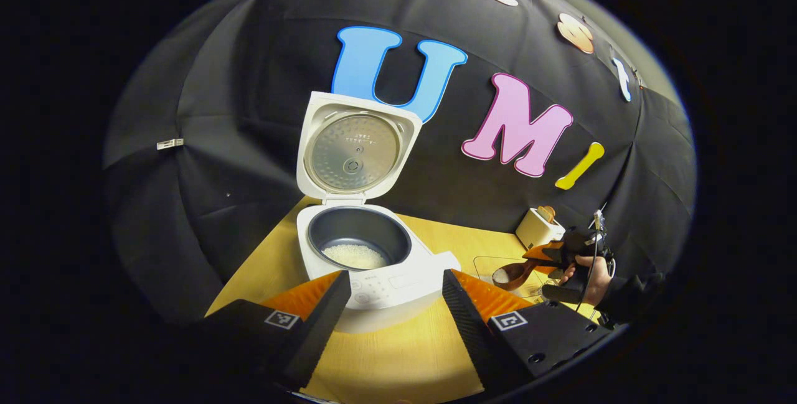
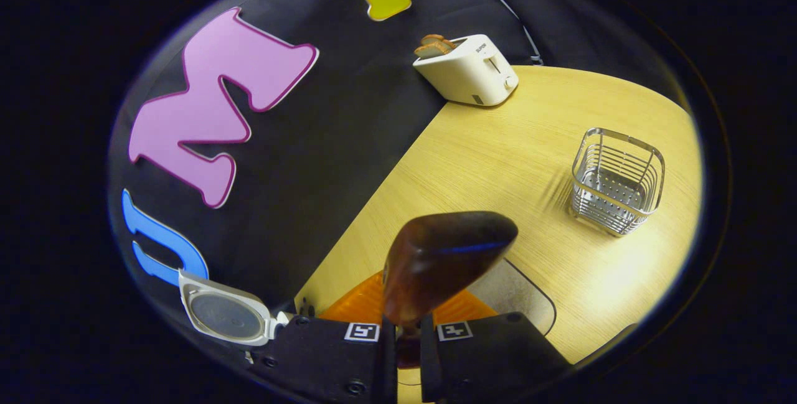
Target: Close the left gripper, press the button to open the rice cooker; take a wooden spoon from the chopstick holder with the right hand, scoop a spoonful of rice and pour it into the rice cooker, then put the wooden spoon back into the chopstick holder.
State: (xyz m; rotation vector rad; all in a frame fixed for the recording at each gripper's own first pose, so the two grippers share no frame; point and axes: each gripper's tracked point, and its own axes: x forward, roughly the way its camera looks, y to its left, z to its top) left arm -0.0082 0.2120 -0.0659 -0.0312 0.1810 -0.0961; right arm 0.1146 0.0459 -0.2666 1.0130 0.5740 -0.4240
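My right gripper clamps the wooden spoon by its stiff, light handle, beside the open rice cooker, while my left gripper fingers stand apart.

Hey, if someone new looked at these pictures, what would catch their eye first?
The white rice cooker at the back of the wooden table, lid standing open, rice in its pot. Then the wooden spoon clamped in the right gripper, with the empty chopstick holder and a toaster beyond.
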